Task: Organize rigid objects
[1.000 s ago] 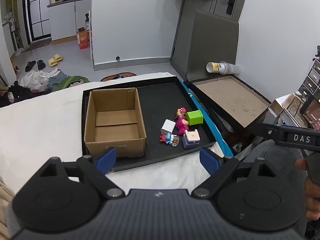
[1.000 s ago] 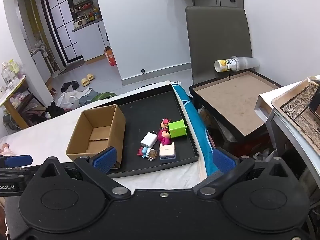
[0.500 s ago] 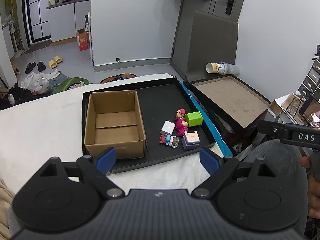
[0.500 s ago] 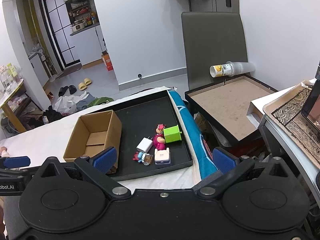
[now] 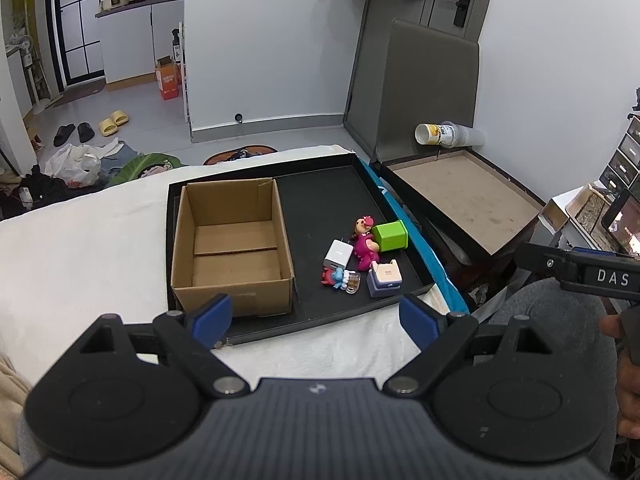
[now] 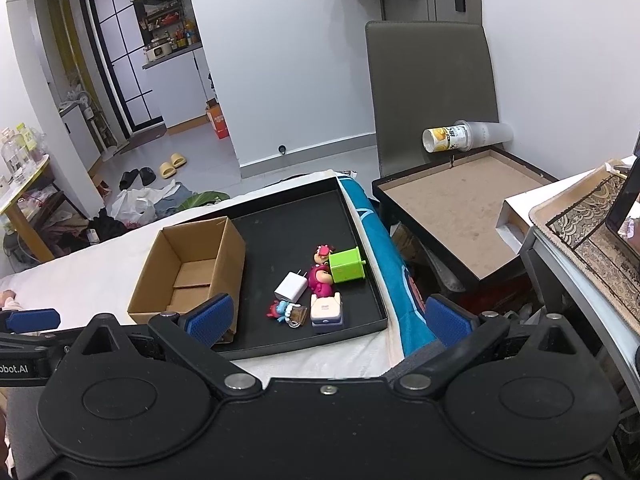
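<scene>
On the black tray (image 5: 320,184), left side, the cardboard box (image 5: 232,240) sits empty; I judge sorting not yet begun. My left gripper (image 5: 316,318) and right gripper (image 6: 332,316) hang wide, holding nothing. Right of the box, white charger (image 5: 338,253), pink figure (image 5: 366,246) and green cube (image 5: 390,235) cluster touching, so I must single one out.

White walls (image 5: 260,40), grey tile floor (image 5: 132,116), grey chair (image 6: 430,92), yellow slippers (image 5: 113,122), kitchen counter behind.
</scene>
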### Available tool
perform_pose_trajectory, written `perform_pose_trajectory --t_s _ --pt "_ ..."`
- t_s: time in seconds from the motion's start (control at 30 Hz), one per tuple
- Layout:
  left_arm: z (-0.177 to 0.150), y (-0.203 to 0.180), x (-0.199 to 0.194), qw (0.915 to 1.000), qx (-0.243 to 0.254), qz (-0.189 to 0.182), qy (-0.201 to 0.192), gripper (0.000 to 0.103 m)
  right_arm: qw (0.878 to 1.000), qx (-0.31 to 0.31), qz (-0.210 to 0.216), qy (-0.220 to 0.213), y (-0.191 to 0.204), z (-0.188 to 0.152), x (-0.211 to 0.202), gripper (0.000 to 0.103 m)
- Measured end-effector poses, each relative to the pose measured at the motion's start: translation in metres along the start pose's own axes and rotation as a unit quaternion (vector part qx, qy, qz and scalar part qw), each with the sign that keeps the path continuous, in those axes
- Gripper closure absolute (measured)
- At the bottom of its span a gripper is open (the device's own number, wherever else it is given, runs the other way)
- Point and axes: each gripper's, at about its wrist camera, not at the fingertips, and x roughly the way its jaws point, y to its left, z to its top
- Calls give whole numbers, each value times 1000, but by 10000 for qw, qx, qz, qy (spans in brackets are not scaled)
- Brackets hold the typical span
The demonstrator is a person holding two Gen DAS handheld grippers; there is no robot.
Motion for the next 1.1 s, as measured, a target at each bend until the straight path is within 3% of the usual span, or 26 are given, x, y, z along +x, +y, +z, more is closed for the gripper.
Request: perform_pose_trajectory --t_s 1.1 --pt "-3 2 0 10000 -51 27 11 13 10000 -32 31 34 1 -2 2 0"
